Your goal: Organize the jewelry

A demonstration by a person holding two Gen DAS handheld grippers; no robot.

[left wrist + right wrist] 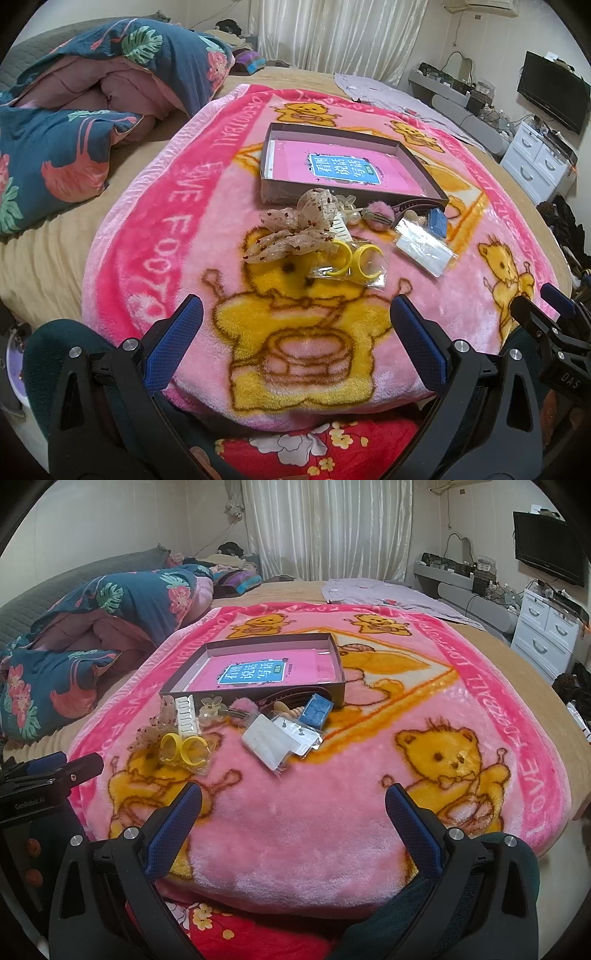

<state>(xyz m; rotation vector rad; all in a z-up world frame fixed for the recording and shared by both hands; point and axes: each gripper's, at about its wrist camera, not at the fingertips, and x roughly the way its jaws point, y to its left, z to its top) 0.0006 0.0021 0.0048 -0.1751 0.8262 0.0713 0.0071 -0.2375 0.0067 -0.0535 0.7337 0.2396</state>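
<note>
While both the left gripper (295,321) and right gripper (293,808) hover wide open and empty, the jewelry heap with yellow plastic hoops (351,264) lies at twelve o'clock before the shallow cardboard box (406,147), awaiting a first pick.

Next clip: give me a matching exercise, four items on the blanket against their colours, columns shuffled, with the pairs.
Items:
1. hoop earrings
2. pom-pom clip
3. small box
4. bow scrunchie

Colours:
A. blue
B. beige with dark red dots
C. yellow
D. pink

Pairs: 1-C, 2-D, 3-A, 4-B
</note>
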